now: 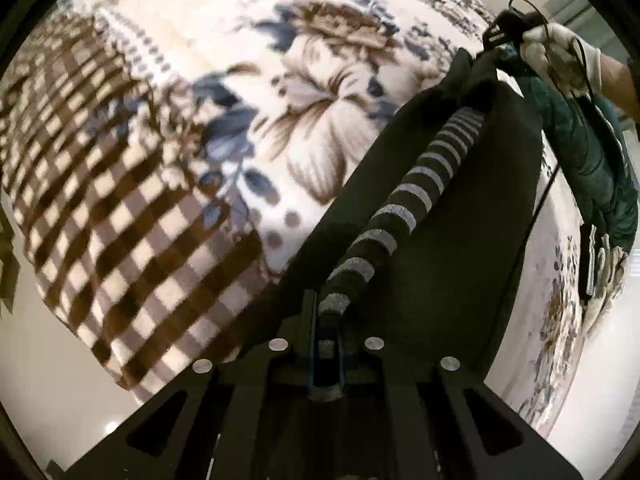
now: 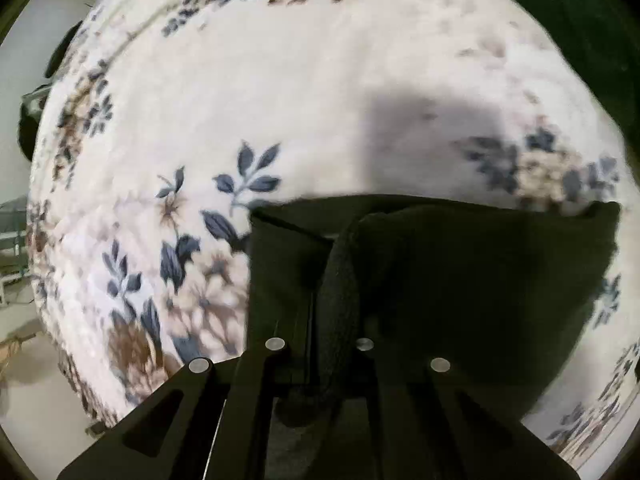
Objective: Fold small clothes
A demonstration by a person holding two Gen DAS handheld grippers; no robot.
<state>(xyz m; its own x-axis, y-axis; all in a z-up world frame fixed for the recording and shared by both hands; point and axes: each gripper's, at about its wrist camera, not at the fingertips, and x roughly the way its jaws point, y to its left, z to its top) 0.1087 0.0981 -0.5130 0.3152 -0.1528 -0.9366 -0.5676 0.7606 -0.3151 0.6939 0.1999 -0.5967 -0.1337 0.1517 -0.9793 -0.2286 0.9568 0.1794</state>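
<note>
One dark garment is clamped by both the left gripper and the right gripper. Its one striped band and one gloved hand are shown only in the left view.

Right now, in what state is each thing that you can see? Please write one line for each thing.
left gripper: shut on the striped waistband.
right gripper: shut on the garment's edge.
dark garment: lifted, stretched between both grippers, hanging above the blanket.
striped waistband: bunched into a rope, taut.
floral blanket: spread flat on the bed.
gloved hand: closed around the right gripper's handle.
</note>
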